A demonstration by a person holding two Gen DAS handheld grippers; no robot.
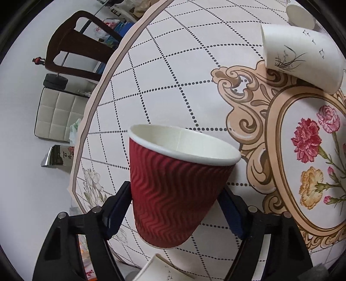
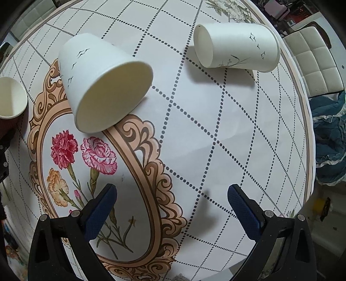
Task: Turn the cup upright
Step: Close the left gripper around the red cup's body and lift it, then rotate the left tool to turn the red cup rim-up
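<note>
My left gripper (image 1: 175, 203) is shut on a red ribbed paper cup (image 1: 173, 190), held mouth-up and slightly tilted above the table. A white cup with bird marks (image 1: 300, 56) lies on its side at the far right. In the right wrist view that white cup (image 2: 103, 86) lies on its side with its mouth toward me, and a second white cup (image 2: 237, 47) lies on its side farther right. My right gripper (image 2: 172, 205) is open and empty above the table. The red cup's rim (image 2: 10, 97) shows at the left edge.
The round table (image 1: 164, 86) has a dotted grid cloth with a flower medallion (image 2: 86, 162). Another white cup (image 1: 300, 13) sits at the far top right, and one (image 1: 160, 270) at the bottom edge. A dark chair (image 1: 73, 49) and cushioned seats (image 2: 313, 64) stand beyond the table edge.
</note>
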